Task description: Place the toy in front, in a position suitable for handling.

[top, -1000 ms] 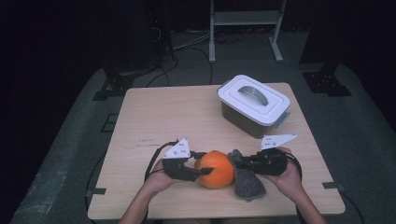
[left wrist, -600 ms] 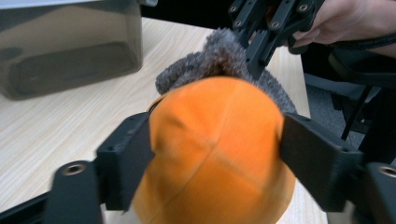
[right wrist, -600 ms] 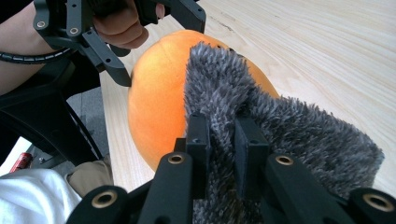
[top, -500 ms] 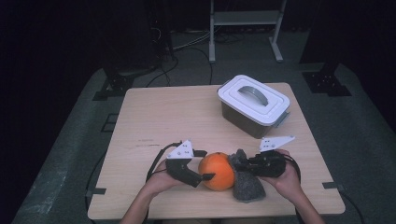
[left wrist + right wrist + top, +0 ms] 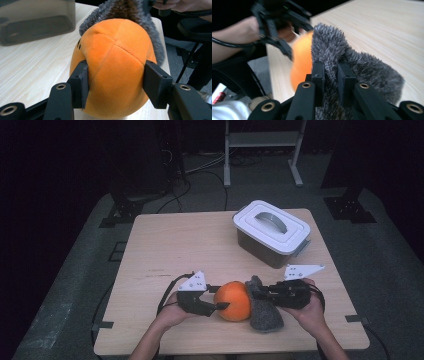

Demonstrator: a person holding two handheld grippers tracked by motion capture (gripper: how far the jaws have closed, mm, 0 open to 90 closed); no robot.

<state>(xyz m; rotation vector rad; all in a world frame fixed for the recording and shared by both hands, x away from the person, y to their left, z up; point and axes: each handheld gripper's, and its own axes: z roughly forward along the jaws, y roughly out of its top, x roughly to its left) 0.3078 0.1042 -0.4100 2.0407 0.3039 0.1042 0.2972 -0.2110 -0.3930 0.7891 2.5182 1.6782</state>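
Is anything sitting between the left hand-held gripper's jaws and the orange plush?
Nothing visible. The left hand-held gripper has just closed its jaws, and its pads press straight into the orange plush. The grey fur sits on the far side, pinched by the right hand-held gripper.

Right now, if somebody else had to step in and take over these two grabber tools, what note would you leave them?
Left gripper: its jaws have just been closing and now press both sides of the orange plush body.
Right gripper: shut on the grey furry part, pinching a fold of it.
Where things are: the plush toy lies near the front edge of the table, held between both hands. The lidded white box stands apart at the back right.
Done: both ends are gripped.
Left: probably pulling the grey part off the orange body; they are not yet apart.
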